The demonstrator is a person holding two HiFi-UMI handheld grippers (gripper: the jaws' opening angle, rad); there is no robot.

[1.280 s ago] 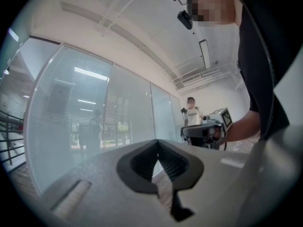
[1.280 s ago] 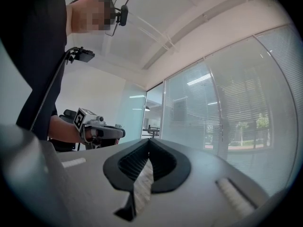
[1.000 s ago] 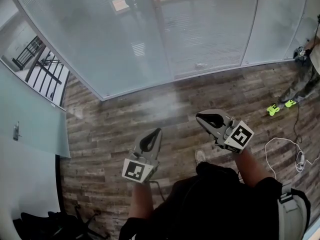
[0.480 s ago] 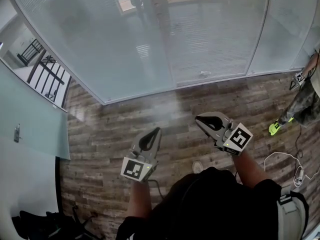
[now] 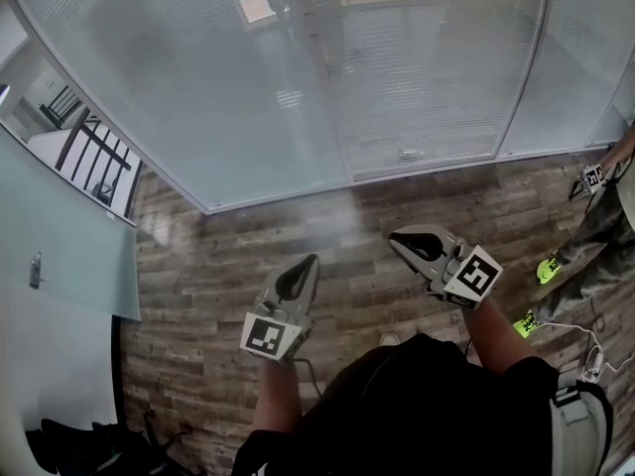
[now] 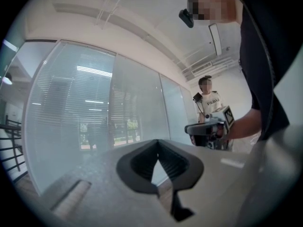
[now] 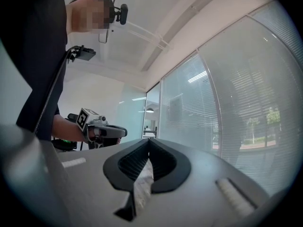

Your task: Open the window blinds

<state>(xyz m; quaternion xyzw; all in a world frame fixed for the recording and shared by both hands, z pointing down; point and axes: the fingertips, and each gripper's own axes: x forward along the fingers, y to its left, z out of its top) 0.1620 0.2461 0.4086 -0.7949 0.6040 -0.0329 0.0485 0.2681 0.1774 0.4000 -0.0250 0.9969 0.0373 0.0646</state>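
The window blinds (image 5: 397,77) hang closed behind tall glass panels across the far side of the head view, with pale slats (image 6: 71,108) (image 7: 236,103) filling each gripper view. My left gripper (image 5: 312,260) (image 6: 158,143) is held level over the wood floor, well short of the glass, shut and empty. My right gripper (image 5: 395,236) (image 7: 149,141) is held beside it at the same height, also shut with nothing in it. Each gripper shows in the other's view: the right gripper (image 6: 189,128) and the left gripper (image 7: 124,132).
Wood plank floor (image 5: 218,256) runs up to the glass wall. A second person (image 5: 605,216) in bright green shoes (image 5: 549,268) stands at the right edge near a white cable (image 5: 585,350). A frosted glass partition (image 5: 60,266) and dark bags (image 5: 89,444) are at the left.
The glass wall and blinds have come closer as I walk forward with both grippers carried along, still shut. The person at the right has stepped, their shoes shifting lower in view.
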